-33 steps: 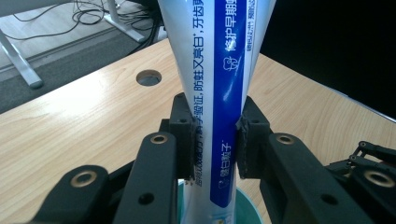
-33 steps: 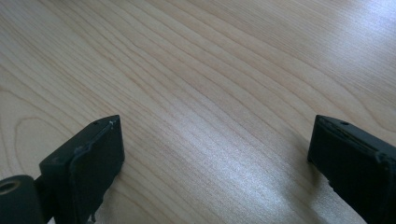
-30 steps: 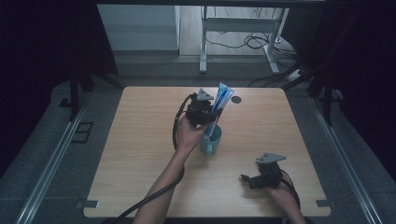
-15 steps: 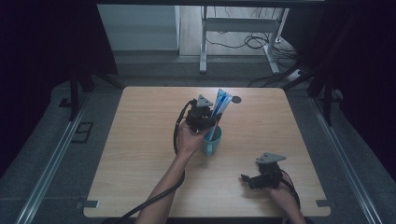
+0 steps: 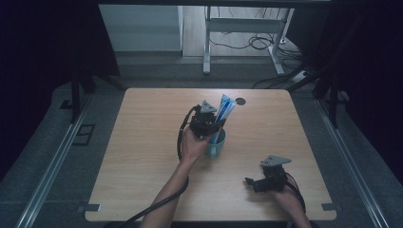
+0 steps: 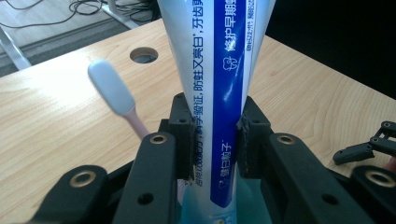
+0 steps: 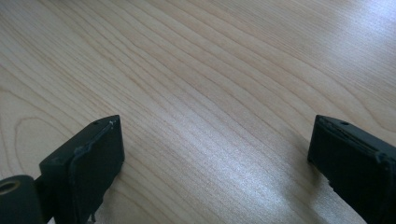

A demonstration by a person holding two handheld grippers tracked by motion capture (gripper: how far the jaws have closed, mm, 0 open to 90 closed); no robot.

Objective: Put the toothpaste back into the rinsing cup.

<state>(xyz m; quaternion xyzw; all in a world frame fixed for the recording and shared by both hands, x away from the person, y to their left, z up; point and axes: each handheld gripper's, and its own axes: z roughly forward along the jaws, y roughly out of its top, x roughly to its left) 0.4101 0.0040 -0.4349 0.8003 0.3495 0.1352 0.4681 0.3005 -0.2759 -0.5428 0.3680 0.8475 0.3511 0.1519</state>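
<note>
Upright, the toothpaste tube (image 6: pixel 224 93) sits pinched in the left tool (image 6: pixel 215 140), its base in the blue cup (image 5: pixel 216 146) beside a toothbrush (image 6: pixel 114 95); the right tool (image 7: pixel 215 154) is spread.

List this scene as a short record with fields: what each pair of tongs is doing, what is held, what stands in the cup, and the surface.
left tongs: shut on the toothpaste tube, held upright over the cup
right tongs: open, nothing between the jaws, low over the table near its front right
cup: teal, near the table's middle, the tube's lower end inside it
toothbrush: pale head, pink handle, stands beside the tube
table: light wood, round hole near the far edge
</note>
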